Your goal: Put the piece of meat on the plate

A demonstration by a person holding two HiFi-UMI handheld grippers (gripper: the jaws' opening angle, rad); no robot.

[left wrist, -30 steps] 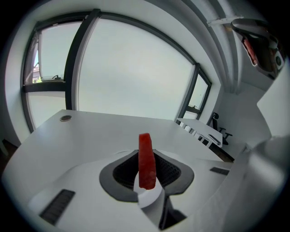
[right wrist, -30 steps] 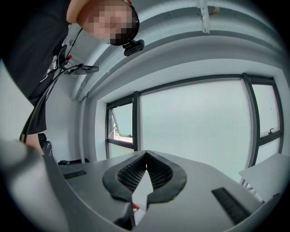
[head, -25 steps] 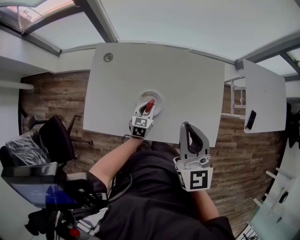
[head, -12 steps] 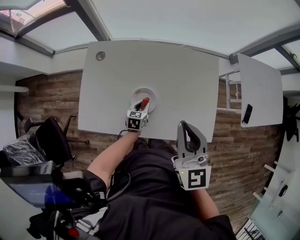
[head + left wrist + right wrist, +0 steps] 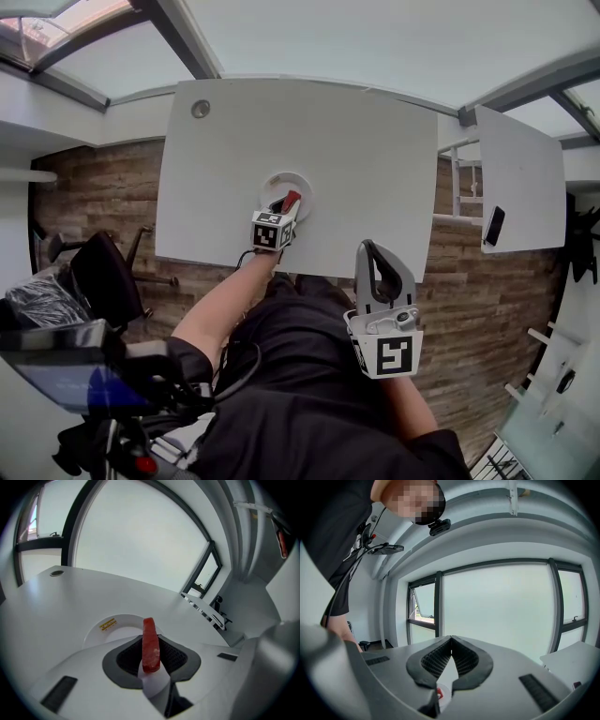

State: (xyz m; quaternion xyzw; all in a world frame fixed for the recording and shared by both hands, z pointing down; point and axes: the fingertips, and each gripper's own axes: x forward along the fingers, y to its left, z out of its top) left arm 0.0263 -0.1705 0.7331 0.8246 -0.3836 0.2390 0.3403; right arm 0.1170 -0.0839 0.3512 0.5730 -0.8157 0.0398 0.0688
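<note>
The head view looks steeply down on a white table [image 5: 366, 141] standing on a wood-plank floor [image 5: 94, 187]. A small round white plate [image 5: 273, 182] sits near the table's front edge. The left gripper [image 5: 285, 205] reaches over that edge, angled downward, with its tips at the near side of the plate. Its jaws are clamped on the piece of meat [image 5: 292, 200], a narrow red strip.

In the left gripper view the meat stands almost upright between the dark ribbed pads [image 5: 174, 656], pinched at its lower end, with its top poking up in front of the plate's near rim. A yellow label [image 5: 108, 624] lies on that rim. I can't make out whether the strip touches the plate or hangs just above it.

The right gripper [image 5: 372, 251] is held off the table on the person's side, well apart from the plate and pointing roughly level. In the right gripper view its jaw tips meet, with nothing between them.

A second white tabletop [image 5: 525, 178] stands to the right, with a small dark flat object [image 5: 494, 226] on it. A black chair [image 5: 112, 277] sits to the left.
</note>
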